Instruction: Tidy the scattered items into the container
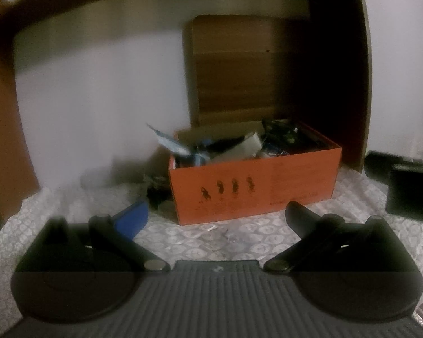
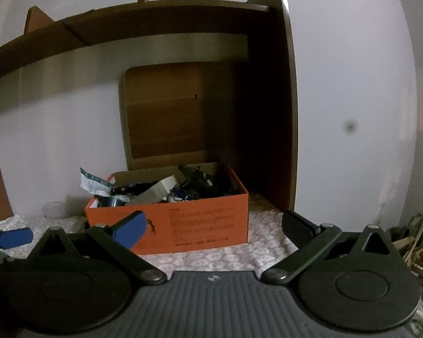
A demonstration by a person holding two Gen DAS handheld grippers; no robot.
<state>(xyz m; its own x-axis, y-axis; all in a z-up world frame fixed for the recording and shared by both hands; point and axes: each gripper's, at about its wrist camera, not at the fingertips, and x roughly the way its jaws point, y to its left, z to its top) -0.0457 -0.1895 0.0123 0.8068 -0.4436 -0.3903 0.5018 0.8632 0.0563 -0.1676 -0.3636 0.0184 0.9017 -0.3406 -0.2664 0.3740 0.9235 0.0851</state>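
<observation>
Left wrist view shows your orange box [image 1: 253,180] heaped past its rim on the cloth-covered tabletop [image 1: 70,211]; a careless drop could spill it. A dark tangle [image 1: 155,191] lies beside it. Both grippers' fingers [image 1: 132,217] stand apart, empty.

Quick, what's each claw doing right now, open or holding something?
Left claw: open, holding nothing, facing the orange box.
Right claw: open, holding nothing, also facing the box.

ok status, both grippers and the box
Left gripper open, empty. Right gripper open, empty. Orange box full of items. Dark clutter on cloth at its left corner.
</observation>
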